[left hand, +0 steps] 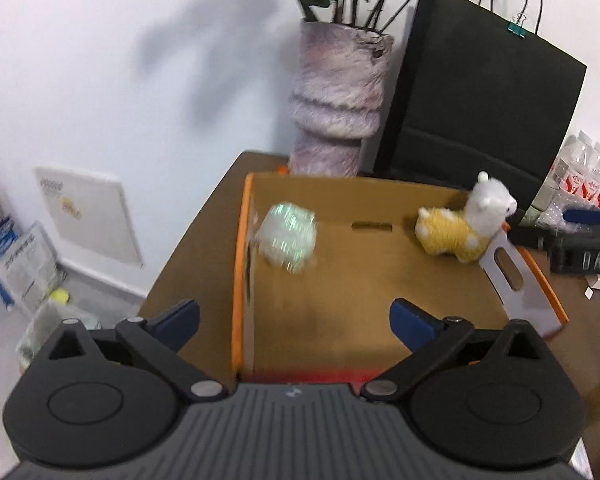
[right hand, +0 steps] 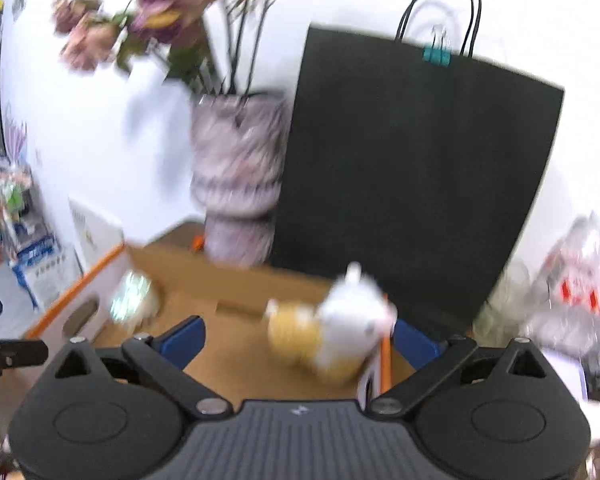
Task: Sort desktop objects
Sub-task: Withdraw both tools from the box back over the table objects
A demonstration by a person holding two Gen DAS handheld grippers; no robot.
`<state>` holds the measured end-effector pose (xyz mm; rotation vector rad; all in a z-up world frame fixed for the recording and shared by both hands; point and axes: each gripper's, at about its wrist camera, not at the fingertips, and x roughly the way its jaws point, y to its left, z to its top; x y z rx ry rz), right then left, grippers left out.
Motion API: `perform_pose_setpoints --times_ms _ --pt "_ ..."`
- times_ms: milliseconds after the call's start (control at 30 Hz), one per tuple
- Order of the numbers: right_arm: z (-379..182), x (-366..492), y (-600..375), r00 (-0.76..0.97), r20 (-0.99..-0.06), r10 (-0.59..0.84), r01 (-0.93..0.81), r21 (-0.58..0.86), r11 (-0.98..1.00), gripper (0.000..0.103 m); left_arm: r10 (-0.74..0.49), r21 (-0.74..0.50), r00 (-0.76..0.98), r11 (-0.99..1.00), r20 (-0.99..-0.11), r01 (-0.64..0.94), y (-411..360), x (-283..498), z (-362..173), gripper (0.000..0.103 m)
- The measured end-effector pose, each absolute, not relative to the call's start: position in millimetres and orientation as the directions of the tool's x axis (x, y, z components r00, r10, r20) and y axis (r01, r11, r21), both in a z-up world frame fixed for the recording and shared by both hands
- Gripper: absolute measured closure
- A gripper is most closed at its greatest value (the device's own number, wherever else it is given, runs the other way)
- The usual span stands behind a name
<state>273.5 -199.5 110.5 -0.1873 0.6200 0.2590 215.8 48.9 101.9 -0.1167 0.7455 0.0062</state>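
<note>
Two toys in box [left hand: 380, 200]: alpaca [left hand: 466, 224], ball [left hand: 288, 236].

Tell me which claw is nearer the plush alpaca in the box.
Right. The right claw is open with the plush alpaca just ahead, close to its right finger. The left claw is open near the box's front edge, the alpaca far across at the back right corner.

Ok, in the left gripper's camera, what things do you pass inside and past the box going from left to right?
Shiny pale wrapped bundle at the box's left wall, then the yellow and white alpaca plush by the right wall, then the water bottles off to the right beyond the cardboard box.
</note>
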Motion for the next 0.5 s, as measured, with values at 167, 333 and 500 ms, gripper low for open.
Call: perform_pose_setpoints --times_ms 167,333,500 --pt "97 221 -198 0.724 -0.656 0.214 -0.305 -0.026 0.952 0.002 -0.057 -0.155 0.741 0.986 -0.669 -0.064 42 165 98 0.0" --pt "88 171 -200 0.697 -0.664 0.271 -0.288 0.087 0.954 0.002 -0.113 -0.212 0.758 0.977 -0.643 -0.035 28 111 88 0.0" --pt "74 123 -199 0.716 -0.642 0.275 -0.274 0.103 0.956 0.0 -0.118 -0.257 0.769 0.965 -0.629 -0.062 23 65 71 0.0"
